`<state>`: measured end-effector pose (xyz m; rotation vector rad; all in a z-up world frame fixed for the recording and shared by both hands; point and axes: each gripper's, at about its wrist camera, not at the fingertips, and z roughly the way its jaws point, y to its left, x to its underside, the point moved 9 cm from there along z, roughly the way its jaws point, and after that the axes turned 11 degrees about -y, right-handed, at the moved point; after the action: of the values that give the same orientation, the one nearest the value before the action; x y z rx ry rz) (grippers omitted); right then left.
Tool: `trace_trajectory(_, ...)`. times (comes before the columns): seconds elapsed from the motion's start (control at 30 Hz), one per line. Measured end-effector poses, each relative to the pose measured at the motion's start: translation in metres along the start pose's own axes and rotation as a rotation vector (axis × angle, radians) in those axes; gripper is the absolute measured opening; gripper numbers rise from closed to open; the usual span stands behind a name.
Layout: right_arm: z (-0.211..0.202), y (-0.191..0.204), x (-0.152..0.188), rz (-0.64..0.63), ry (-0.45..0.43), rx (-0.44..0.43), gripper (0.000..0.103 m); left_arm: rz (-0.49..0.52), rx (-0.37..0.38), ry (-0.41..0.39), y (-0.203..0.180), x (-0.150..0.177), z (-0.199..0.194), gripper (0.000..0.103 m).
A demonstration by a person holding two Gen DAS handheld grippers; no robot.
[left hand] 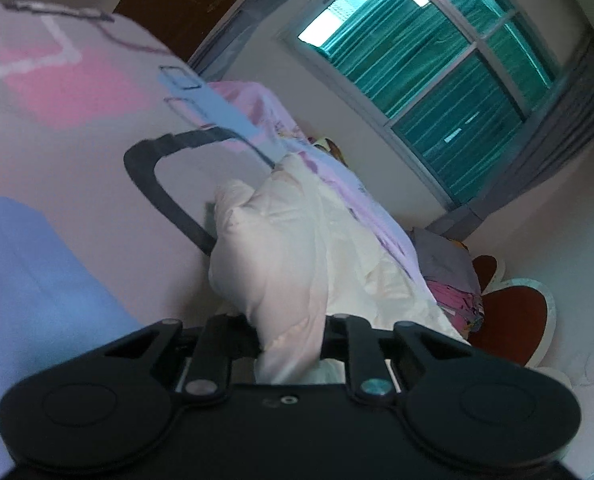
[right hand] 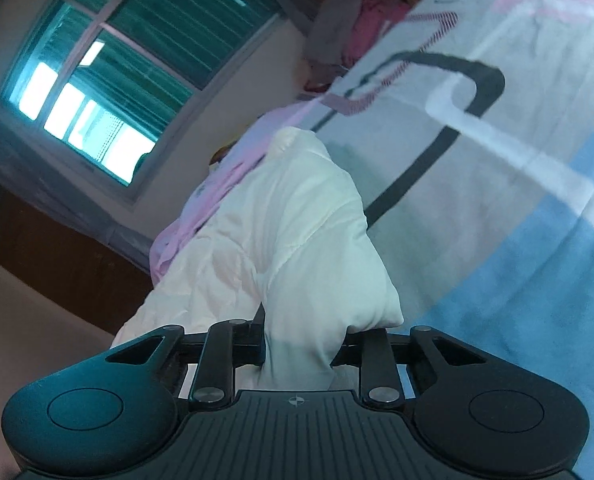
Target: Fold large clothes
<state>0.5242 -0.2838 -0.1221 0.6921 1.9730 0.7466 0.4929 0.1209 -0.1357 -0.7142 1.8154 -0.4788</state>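
Nearest the left wrist camera sat the black body of the left gripper, its fingers closed on a bunched fold of a cream-white garment; the cloth hid the fingertips themselves. From that grip the garment ran up toward one o'clock, lying on a bed sheet printed with pink and blue blocks and a thick dark curved line. A pale lilac cloth lay just beyond the garment at twelve o'clock. At two o'clock a window with teal curtains filled the wall, and at four o'clock a heap of pink and grey clothes lay near a red-brown round thing with a white rim, too blurred to name.

In the right wrist view the right gripper likewise had its fingers clamped on a gathered fold of the same garment, which stretched away toward eleven o'clock. The sheet spread from one to four o'clock, the window stood at ten o'clock, and the clothes heap lay at twelve o'clock.
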Motion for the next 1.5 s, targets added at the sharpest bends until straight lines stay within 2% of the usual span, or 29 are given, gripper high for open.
trace_trajectory(0.17, -0.038, -0.001, 0.005, -0.036, 0.010, -0.001, 0.024, 0.026, 0.012, 0.008, -0.007, 0.005, -0.031, 0.018)
trace_trajectory(0.63, -0.147, -0.035, 0.029, -0.043, 0.039, 0.008, 0.024, 0.032, -0.007, 0.051, 0.008, 0.054, -0.133, 0.018)
trace_trajectory(1.23, -0.220, -0.060, 0.056, -0.057, 0.065, 0.010, 0.024, 0.026, -0.020, 0.045, 0.027, 0.082, -0.203, 0.018)
trace_trajectory(1.33, -0.222, -0.073, 0.064, -0.034, 0.081, 0.029, 0.025, 0.031, -0.023, 0.056, 0.032, 0.089, -0.206, 0.018)
trace_trajectory(1.4, -0.215, -0.084, 0.071, -0.022, 0.105, 0.059, 0.031, 0.032, -0.041, 0.067, 0.039, 0.096, -0.204, 0.028)
trace_trajectory(1.43, -0.210, -0.091, 0.074, -0.012, 0.123, 0.077, 0.041, 0.034, -0.059, 0.071, 0.044, 0.101, -0.201, 0.033)
trace_trajectory(1.47, -0.209, -0.097, 0.075, 0.006, 0.128, 0.091, 0.055, 0.023, -0.083, 0.076, 0.050, 0.104, -0.199, 0.046)
trace_trajectory(1.5, -0.211, -0.102, 0.072, 0.013, 0.117, 0.104, 0.060, 0.002, -0.103, 0.071, 0.055, 0.105, -0.200, 0.059)
